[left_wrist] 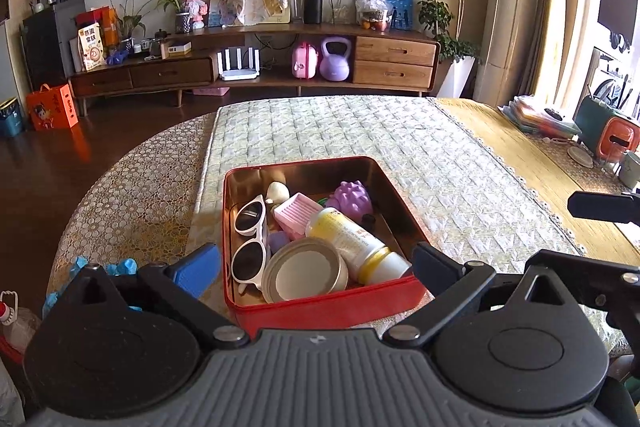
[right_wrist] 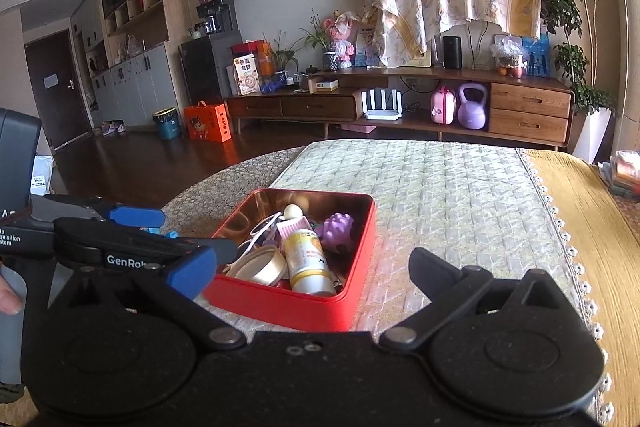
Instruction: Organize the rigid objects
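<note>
The left gripper [left_wrist: 316,263] hangs nearest the red tin [left_wrist: 332,301], its fingers [left_wrist: 198,267] spread to their widest, one on each side of the tin's near end, pressing on nothing. The right gripper [right_wrist: 312,267] stands just to the tin's right, fingers [right_wrist: 192,267] equally wide and empty. The tin rests on the quilted mat [left_wrist: 400,131] covering the worktop. Inside it, at the near wall, lie a round metal lid [left_wrist: 306,271] and white sunglasses [left_wrist: 250,235]; a yellow bottle [left_wrist: 352,239] lies beside them. Behind these sit a pink ridged block [left_wrist: 298,213], a purple spiky ball [left_wrist: 352,197] and a pale egg-shaped piece [left_wrist: 278,191] toward the far wall.
</note>
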A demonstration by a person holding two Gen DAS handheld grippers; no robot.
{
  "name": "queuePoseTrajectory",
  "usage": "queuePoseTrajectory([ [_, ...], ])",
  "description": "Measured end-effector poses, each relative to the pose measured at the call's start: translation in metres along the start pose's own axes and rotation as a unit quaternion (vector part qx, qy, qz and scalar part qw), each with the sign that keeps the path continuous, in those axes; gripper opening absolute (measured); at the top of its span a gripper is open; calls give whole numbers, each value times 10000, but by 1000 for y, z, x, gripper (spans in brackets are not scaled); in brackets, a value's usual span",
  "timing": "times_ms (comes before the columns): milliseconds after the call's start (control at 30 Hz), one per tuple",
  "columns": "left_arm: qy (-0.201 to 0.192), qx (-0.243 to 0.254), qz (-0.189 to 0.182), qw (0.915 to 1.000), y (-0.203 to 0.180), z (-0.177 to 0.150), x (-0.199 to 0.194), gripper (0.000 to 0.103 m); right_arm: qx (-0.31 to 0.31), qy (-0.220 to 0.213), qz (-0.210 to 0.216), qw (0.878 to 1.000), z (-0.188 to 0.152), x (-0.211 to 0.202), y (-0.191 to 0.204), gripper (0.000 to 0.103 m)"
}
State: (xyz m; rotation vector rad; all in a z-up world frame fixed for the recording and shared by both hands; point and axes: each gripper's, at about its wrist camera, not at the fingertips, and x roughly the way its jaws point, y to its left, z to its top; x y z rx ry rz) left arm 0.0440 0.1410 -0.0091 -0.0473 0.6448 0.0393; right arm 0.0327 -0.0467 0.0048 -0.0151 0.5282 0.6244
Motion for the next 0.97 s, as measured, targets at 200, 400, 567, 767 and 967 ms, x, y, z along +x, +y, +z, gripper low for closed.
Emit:
queuePoseTrajectory([
  [200,-92,-47,-89,9999,-4,-3,-7,103,31,-95,-47,9999,-5,-10,-1,103],
  [400,-201,-76,-185,9996,-6,-4,-11,103,22,-185,-160,9997,-10,-16,-2,103],
  [567,-186,-97,-116,9997,-8,-3,-10,103,38,-166,-167,9997,-13,-17,-4,103],
  [767,-52,-121,-102,9999,-7,-5,-3,103,68,-163,-206,9996,-18,-19,-6,103],
  [967,-19,-126,-119,9998,-10,-5,-1,103,168,-150,-300,9993,-22,-20,-14,103],
])
